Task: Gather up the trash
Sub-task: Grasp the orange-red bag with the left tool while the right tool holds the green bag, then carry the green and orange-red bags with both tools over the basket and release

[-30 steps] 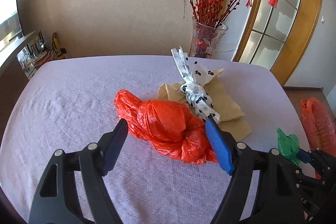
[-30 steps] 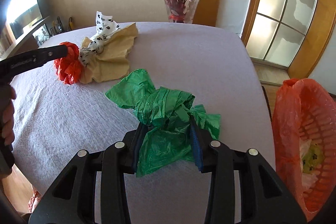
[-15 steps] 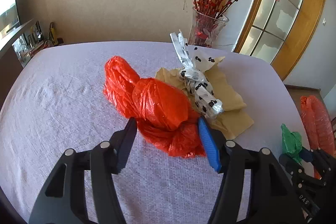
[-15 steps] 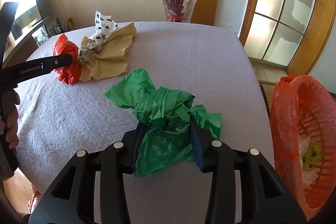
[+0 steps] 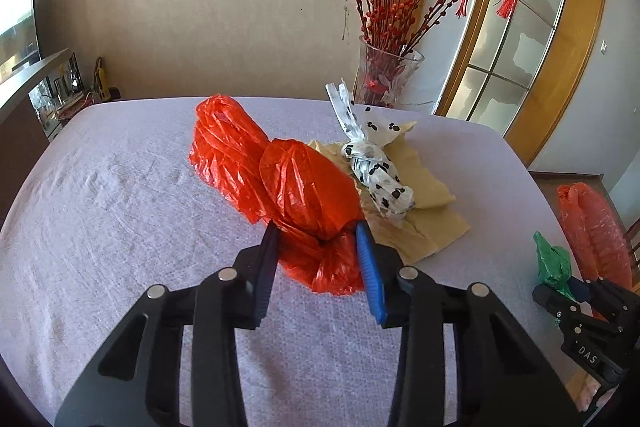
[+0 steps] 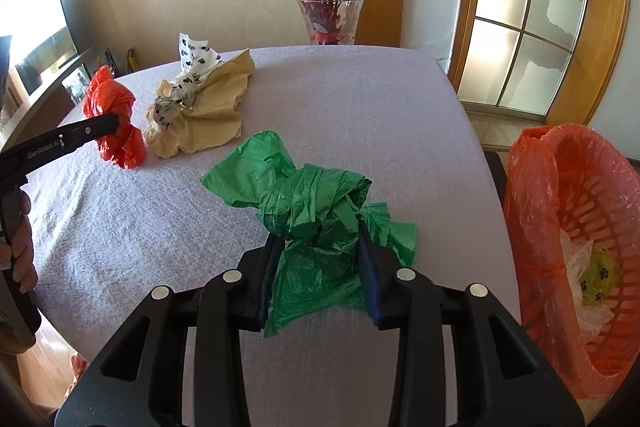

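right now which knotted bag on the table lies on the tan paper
The white black-spotted bag; the red bag and the green bag lie on the tablecloth.

Red bag (image 5: 308, 187), green bag (image 6: 316, 211) knotted, on table.

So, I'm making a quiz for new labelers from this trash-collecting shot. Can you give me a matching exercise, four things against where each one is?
Things:
1. red bag
2. green bag
3. spotted white wrapper
4. orange-lined basket

Places:
A. lying on the tan paper
B. between the right gripper's fingers
C. off the right edge of the table
D. between the left gripper's closing fingers

Pairs: 1-D, 2-B, 3-A, 4-C
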`<state>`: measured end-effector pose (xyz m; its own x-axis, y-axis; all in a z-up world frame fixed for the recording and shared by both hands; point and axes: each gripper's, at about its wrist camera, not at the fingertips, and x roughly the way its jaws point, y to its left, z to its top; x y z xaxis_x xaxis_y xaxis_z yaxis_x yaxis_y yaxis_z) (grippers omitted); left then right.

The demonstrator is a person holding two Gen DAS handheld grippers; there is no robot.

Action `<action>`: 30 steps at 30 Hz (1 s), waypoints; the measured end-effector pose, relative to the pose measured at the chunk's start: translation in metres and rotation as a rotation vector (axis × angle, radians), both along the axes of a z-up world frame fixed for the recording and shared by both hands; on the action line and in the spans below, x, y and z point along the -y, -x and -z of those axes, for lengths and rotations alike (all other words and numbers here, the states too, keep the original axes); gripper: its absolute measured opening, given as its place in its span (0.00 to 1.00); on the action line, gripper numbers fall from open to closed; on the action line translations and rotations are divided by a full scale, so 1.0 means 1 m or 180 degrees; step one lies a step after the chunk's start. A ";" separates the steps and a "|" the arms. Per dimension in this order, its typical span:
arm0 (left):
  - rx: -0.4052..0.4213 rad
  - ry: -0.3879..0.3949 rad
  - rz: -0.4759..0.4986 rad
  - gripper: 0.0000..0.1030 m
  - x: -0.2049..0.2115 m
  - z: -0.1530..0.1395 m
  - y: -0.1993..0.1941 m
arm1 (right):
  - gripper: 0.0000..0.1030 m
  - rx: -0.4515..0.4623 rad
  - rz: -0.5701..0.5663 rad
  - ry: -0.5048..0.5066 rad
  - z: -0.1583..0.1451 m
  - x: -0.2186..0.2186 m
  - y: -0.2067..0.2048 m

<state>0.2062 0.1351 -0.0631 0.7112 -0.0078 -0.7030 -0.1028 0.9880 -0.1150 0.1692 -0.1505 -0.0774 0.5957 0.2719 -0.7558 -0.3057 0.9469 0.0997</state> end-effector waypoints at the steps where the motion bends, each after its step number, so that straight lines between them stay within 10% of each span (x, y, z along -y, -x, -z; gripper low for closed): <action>1: 0.0022 -0.0011 0.0002 0.36 0.000 -0.002 0.003 | 0.35 0.0005 0.0003 -0.0013 -0.001 0.001 0.001; 30: 0.0348 0.0127 0.1093 0.36 0.126 -0.044 0.045 | 0.35 0.0586 0.1121 -0.0748 -0.055 0.105 0.038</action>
